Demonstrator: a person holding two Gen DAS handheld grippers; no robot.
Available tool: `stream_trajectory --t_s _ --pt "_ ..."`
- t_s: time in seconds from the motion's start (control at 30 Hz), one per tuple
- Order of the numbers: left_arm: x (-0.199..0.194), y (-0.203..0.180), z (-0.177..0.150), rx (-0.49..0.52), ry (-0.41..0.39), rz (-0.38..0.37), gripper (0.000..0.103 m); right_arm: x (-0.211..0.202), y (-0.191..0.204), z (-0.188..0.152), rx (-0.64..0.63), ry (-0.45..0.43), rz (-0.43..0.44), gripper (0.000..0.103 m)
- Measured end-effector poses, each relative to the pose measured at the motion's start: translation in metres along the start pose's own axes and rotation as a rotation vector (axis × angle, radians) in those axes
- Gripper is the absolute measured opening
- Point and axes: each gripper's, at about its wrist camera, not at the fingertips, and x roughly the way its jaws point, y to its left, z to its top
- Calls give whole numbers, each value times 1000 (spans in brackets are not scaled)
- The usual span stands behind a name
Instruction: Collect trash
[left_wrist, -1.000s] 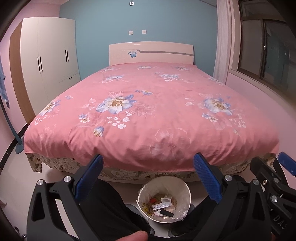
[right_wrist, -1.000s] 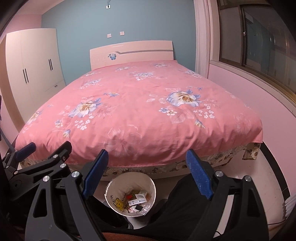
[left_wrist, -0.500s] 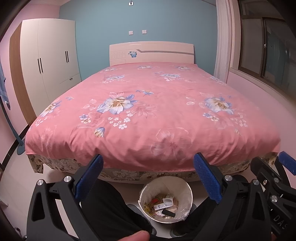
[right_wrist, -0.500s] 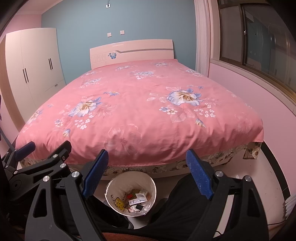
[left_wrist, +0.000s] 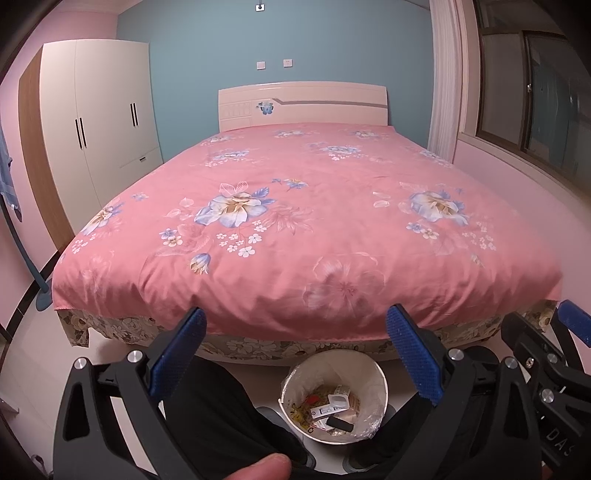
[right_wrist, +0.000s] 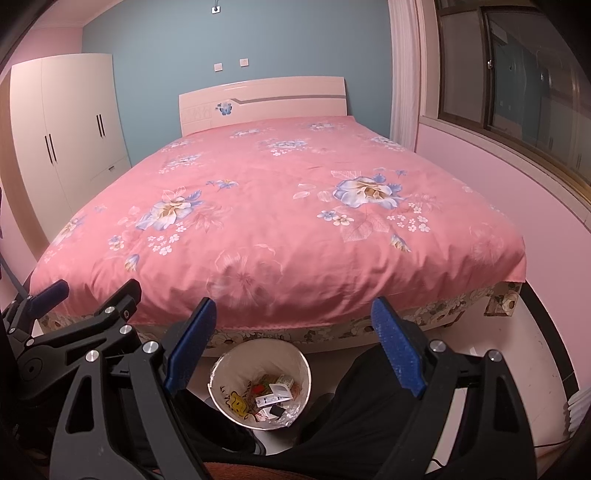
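Blue-padded tongs on both sides are sitting wide apart with nothing between them: I'm seeing the left tongs (left_wrist: 293, 345) and right tongs (right_wrist: 293, 341) hanging over the foot of the pink bed (left_wrist: 303, 229), touching nothing. Trash (right_wrist: 271, 400) is lying down in the white bin (right_wrist: 221, 373) on the floor, between the person's dark-trousered legs (right_wrist: 354, 417).

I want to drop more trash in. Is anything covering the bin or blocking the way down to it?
Nothing visible does. The trash bin stands open-topped on the floor below the bed's foot, with trash already inside. Both the left hand-held gripper and right hand-held gripper are open and empty.
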Motion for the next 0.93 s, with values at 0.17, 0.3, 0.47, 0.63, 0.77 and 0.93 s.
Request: stream_trajectory --t_s 0.17,0.3,0.47,0.63,0.77,0.93 --pt "1 2 -1 0 4 -2 99 1 1 0 -2 0 -3 85" --pt "1 2 -1 2 2 -1 99 1 1 -1 -2 0 -4 85" --pt "2 4 -3 5 -10 -9 99 1 1 -2 0 -1 2 85" --pt "3 5 -2 7 -6 -17 99 1 1 -4 -6 -3 -3 85" --pt "4 6 -1 8 7 -21 99 2 2 -4 -7 1 -4 85" --pt "5 8 -1 11 9 -23 99 2 3 -5 -10 0 -7 85"
